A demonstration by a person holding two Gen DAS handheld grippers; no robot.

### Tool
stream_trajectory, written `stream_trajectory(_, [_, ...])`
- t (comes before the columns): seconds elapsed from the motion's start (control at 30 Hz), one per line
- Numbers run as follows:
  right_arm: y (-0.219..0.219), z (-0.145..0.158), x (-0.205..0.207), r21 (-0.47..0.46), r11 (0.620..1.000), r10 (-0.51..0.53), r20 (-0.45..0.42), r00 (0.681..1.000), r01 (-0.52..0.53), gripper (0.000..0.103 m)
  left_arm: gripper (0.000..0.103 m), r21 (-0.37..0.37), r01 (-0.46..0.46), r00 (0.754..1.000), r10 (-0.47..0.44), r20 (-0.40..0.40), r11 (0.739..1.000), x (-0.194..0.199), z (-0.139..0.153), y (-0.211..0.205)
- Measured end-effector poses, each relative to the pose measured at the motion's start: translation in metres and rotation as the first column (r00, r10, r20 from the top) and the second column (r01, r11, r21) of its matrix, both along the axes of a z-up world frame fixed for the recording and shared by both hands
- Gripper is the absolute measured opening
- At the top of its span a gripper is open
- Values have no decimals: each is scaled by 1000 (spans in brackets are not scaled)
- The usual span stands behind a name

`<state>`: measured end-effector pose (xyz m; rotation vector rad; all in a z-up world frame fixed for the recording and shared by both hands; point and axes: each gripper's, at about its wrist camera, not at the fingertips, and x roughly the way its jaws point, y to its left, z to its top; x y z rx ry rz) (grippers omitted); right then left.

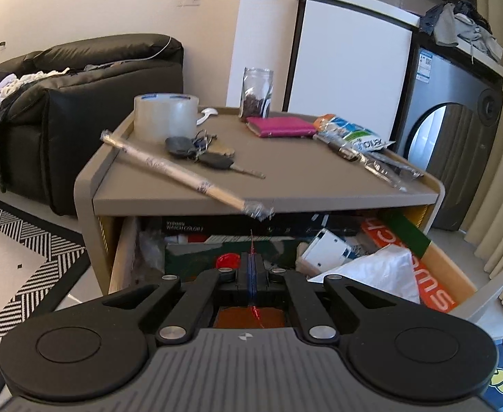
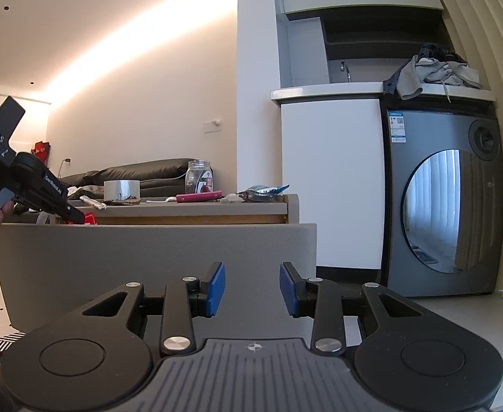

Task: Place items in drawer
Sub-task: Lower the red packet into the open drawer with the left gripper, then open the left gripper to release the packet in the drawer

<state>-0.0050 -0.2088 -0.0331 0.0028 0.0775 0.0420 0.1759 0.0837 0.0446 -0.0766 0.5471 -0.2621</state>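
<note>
Above the open, cluttered drawer (image 1: 450, 274) of a grey side table (image 1: 286, 185), the left gripper (image 1: 251, 267) is clenched on a thin red wrapper (image 1: 255, 311). The right gripper (image 2: 251, 286) hangs released before the drawer's front panel. On the tabletop lie keys (image 1: 213, 161), a tape roll (image 1: 165, 116) and a pink wallet (image 1: 280, 127).

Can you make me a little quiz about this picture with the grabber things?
1. True or false: the right gripper is open.
2. Which is on the table top? A: tape roll. B: banana. C: teapot.
3. Fill in: the thin strip pinched by the left gripper above the open drawer is coloured ____.
Key: 1 true; 2 A; 3 red.
</note>
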Motion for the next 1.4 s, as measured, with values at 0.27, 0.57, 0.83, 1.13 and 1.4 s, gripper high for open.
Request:
stream_trajectory(0.27, [4, -5, 4, -2, 1000, 8, -14, 1000, -8, 39, 1, 30, -13, 1000, 14, -15, 999, 3, -18, 0])
stream_trajectory(0.57, [8, -10, 9, -11, 1000, 13, -29, 1000, -14, 39, 37, 57, -57, 998, 55, 25, 997, -4, -18, -3])
stream_trajectory(0.83, [11, -10, 8, -12, 1000, 19, -29, 999, -20, 39, 41, 6, -73, 996, 73, 59, 997, -20, -16, 3])
stream_trajectory(1.13, [16, -9, 7, -3, 999, 38, -33, 999, -38, 39, 68, 17, -100, 963, 93, 254, 995, -82, 3, -13])
stream_trajectory(1.4, [29, -11, 8, -11, 998, 67, -44, 997, -67, 39, 84, -15, -151, 910, 145, 389, 988, -139, 2, -18])
